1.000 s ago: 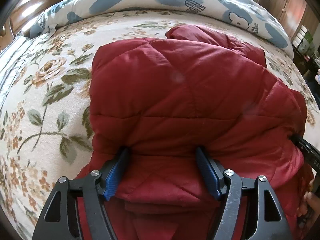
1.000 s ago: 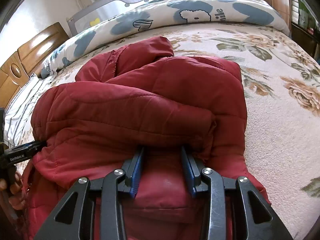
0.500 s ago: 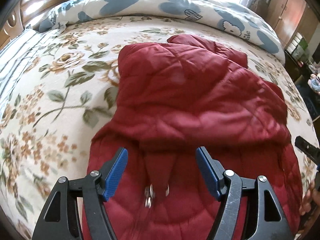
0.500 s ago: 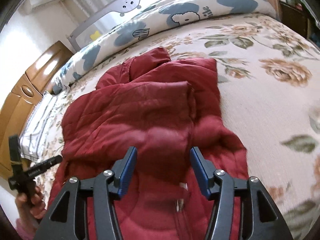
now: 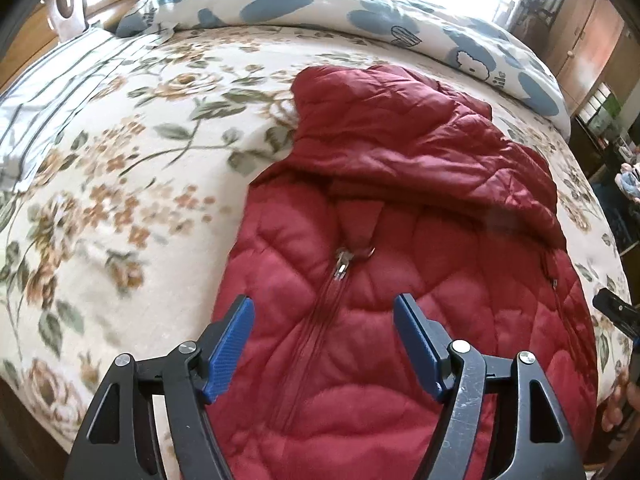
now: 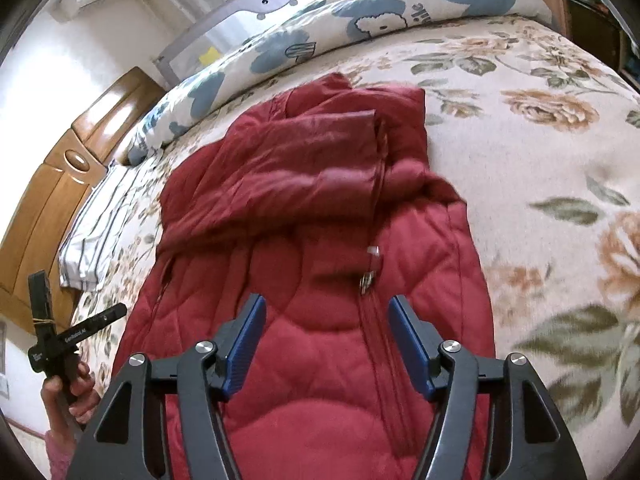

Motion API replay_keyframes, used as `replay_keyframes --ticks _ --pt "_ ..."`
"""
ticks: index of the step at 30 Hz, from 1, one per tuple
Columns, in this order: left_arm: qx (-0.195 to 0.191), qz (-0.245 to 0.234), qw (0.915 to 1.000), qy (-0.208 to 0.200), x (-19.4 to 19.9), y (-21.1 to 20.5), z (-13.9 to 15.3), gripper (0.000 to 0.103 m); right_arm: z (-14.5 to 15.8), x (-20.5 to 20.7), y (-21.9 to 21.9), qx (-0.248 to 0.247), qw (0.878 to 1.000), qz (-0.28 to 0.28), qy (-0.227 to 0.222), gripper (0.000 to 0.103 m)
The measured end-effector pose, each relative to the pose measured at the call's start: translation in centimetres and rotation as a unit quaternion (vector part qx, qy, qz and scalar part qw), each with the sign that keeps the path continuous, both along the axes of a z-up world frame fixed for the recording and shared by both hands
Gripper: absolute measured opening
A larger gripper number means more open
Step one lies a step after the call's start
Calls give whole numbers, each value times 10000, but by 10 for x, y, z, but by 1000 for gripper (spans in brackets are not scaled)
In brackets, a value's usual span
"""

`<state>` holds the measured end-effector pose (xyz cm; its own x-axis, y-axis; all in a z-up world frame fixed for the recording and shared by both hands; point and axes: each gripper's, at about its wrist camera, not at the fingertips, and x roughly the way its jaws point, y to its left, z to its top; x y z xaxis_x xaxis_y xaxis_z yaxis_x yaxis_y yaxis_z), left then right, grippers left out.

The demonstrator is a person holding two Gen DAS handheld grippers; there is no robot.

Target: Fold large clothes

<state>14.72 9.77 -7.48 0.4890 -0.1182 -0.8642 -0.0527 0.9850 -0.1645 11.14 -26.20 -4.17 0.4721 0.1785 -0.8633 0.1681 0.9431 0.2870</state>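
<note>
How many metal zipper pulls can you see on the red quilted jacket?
2. One metal zipper pull hangs at the top of the centre front zip of the red quilted jacket. A smaller pocket zipper pull sits near the jacket's right-hand edge. Folded layers may hide others.

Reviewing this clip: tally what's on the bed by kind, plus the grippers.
Red quilted jacket: 1
Blue-and-white duvet: 1
Striped pillow: 1
Grippers: 2, left gripper and right gripper, both open above the jacket
Total: 5
</note>
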Motion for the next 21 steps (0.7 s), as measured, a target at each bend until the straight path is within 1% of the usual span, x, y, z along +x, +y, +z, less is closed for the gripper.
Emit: replay_keyframes --ticks 8,15,18,21 --pt "75 120 9998 161 -33 19 0 73 2 -32 -2 49 9998 6 171 67" --pt "-25 219 9995 227 -53 32 0 74 7 -63 -17 -67 9995 -92 284 68" --pt "-110 235 9993 260 -58 36 -1 75 8 -74 -26 -144 9991 -185 359 68" --pt "-109 255 9992 288 -64 39 -4 75 8 -87 -37 -216 9984 -316 415 68"
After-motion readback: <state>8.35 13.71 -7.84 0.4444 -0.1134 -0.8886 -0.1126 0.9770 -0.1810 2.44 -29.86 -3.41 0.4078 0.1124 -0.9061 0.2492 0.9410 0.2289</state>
